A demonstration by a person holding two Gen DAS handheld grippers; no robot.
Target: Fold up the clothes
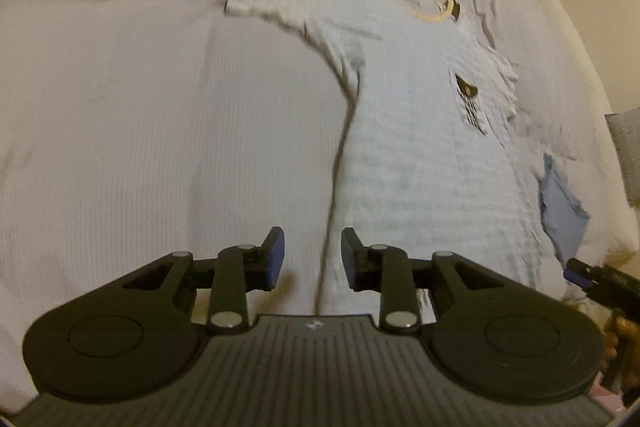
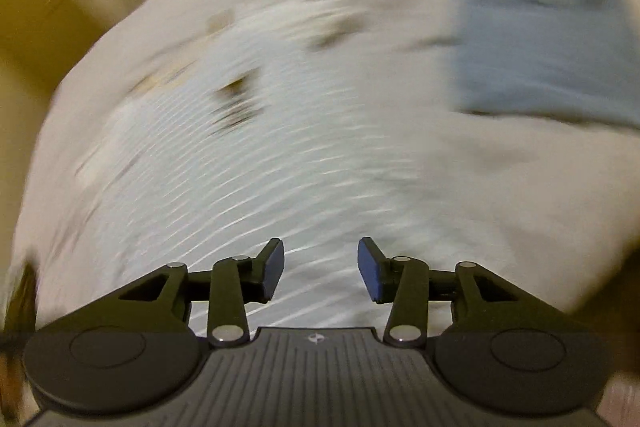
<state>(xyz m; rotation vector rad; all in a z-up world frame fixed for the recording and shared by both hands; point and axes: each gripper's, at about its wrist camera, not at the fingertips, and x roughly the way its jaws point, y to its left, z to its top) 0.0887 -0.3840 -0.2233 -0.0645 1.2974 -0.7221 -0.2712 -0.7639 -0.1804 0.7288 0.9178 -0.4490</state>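
Black linkages carry blue pads on the left gripper (image 1: 313, 259), whose jaws stand spread wide and hold nothing; the side edge of the pale T-shirt (image 1: 400, 131) runs down between them without touching either pad. That shirt lies flat on the bed (image 1: 120, 107), stretching from the jaws toward 12 and 1 o'clock, its cream-trimmed neckline far up. A dark printed patch with lines of writing sits at 2 o'clock, too small to read. A folded blue garment (image 1: 564, 211) rests at 3 o'clock, near the right gripper (image 1: 576, 275). In the right wrist view, heavily blurred, its jaws look spread and empty above the shirt.
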